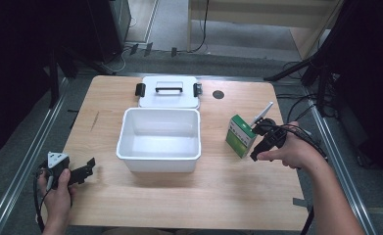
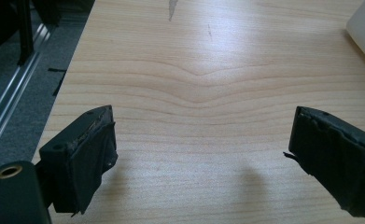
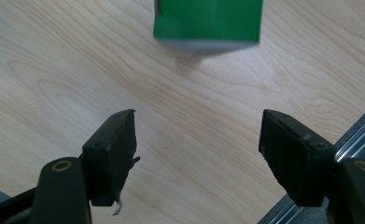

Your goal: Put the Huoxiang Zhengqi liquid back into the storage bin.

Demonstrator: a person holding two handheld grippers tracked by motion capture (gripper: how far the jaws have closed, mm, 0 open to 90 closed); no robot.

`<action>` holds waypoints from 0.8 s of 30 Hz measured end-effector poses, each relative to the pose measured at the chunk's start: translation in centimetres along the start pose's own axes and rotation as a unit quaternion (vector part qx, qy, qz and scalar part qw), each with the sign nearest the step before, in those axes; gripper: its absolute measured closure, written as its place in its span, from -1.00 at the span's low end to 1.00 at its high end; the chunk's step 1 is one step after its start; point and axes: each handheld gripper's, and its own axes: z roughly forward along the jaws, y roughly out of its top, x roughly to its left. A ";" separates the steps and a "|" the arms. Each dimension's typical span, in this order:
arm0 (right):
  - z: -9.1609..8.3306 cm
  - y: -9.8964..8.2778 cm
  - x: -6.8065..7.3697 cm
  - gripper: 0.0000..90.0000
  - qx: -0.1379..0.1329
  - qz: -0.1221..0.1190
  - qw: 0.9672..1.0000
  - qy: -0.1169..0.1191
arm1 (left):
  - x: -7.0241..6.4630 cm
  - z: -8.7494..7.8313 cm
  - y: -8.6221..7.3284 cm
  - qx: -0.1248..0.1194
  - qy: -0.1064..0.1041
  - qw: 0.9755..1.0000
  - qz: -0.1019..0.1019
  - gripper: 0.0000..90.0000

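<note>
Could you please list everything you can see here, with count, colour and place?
Green box: one, green and white, standing on the table right of the bin.
Bin: one, white, open, mid-table.
Lid: one, white with black handle and clips, behind the bin.
Table: one, light wood.
Left gripper: one, black, jaws open, at the table's near left.
Right gripper: one, black, jaws open, just right of the green box, nothing between them.
</note>
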 end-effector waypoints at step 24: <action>-1.4 4.8 0.2 -0.16 -0.002 0.009 1.000 0.025 | 0.1 0.0 0.0 0.002 -0.002 1.000 -0.001 -0.81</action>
